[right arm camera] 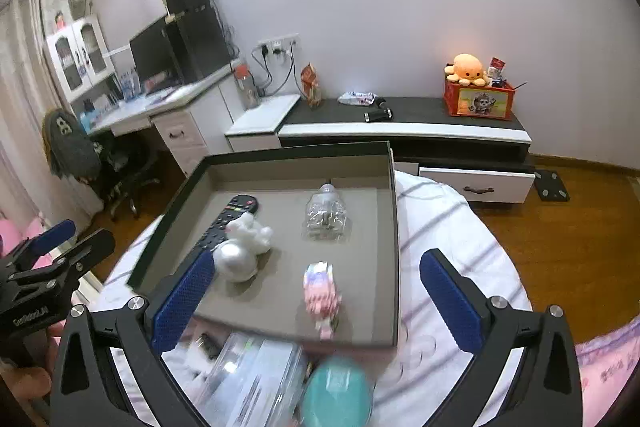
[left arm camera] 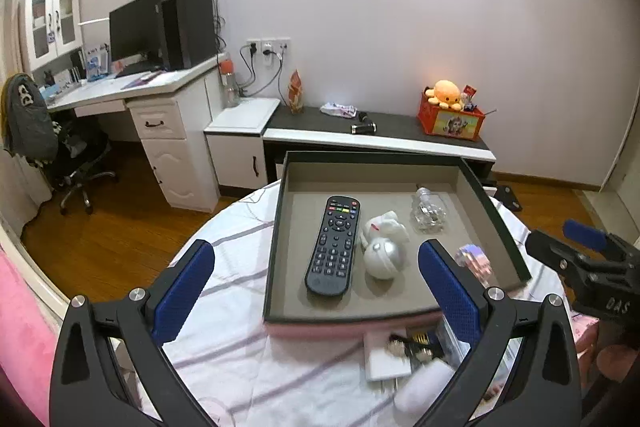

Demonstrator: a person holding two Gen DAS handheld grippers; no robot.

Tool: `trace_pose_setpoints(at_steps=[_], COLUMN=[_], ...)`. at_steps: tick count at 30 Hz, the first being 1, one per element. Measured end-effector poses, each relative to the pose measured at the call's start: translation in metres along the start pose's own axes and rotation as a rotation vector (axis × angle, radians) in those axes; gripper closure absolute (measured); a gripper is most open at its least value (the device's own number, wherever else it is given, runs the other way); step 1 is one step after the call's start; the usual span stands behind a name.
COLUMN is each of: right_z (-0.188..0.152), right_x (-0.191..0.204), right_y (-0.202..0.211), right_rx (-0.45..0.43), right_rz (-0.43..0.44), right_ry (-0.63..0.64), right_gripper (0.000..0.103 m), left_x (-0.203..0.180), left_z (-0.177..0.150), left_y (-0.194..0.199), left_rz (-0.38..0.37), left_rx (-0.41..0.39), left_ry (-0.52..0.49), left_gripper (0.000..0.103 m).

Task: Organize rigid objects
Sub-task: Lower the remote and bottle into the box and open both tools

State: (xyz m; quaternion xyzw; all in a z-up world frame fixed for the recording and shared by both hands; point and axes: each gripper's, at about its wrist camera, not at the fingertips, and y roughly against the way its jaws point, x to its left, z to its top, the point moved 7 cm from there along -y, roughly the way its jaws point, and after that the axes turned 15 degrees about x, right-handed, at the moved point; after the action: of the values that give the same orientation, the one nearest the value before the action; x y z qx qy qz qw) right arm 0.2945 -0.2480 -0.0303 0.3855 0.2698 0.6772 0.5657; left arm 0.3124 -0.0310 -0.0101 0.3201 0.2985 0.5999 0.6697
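A dark-rimmed tray (left arm camera: 280, 227) (right arm camera: 394, 211) with a grey floor lies on the striped bed. In it are a black remote (left arm camera: 334, 245) (right arm camera: 224, 223), a white rabbit figure (left arm camera: 384, 225) (right arm camera: 252, 233), a silver ball (left arm camera: 382, 259) (right arm camera: 236, 261), a clear glass bottle (left arm camera: 430, 209) (right arm camera: 326, 213) and a pink iridescent toy (left arm camera: 474, 259) (right arm camera: 320, 293). My left gripper (left arm camera: 316, 291) is open and empty above the tray's near edge. My right gripper (right arm camera: 316, 291) is open and empty over the tray's near edge. Each gripper shows in the other's view, at the right (left arm camera: 584, 251) and left (right arm camera: 52, 251).
Near the tray's front lie a white card with small dark parts (left arm camera: 400, 347), clear plastic packaging (right arm camera: 256, 375) and a blurred teal round object (right arm camera: 338, 393). Beyond the bed are a low TV cabinet (right arm camera: 404, 131), a white desk (left arm camera: 160, 99), an office chair (left arm camera: 76, 155) and wood floor.
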Motion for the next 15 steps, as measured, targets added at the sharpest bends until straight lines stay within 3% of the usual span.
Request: trace_pose_setpoints(at_steps=[15], right_z=[-0.073], right_x=[0.035], right_y=[0.08], right_rx=[-0.111], right_rz=[-0.083], right_ry=[0.046], right_gripper=[0.0], left_x=[0.0], left_z=[-0.069], left_y=[0.06], left_rz=[0.033], left_rx=[-0.033], left_ry=[0.03], left_gripper=[0.0])
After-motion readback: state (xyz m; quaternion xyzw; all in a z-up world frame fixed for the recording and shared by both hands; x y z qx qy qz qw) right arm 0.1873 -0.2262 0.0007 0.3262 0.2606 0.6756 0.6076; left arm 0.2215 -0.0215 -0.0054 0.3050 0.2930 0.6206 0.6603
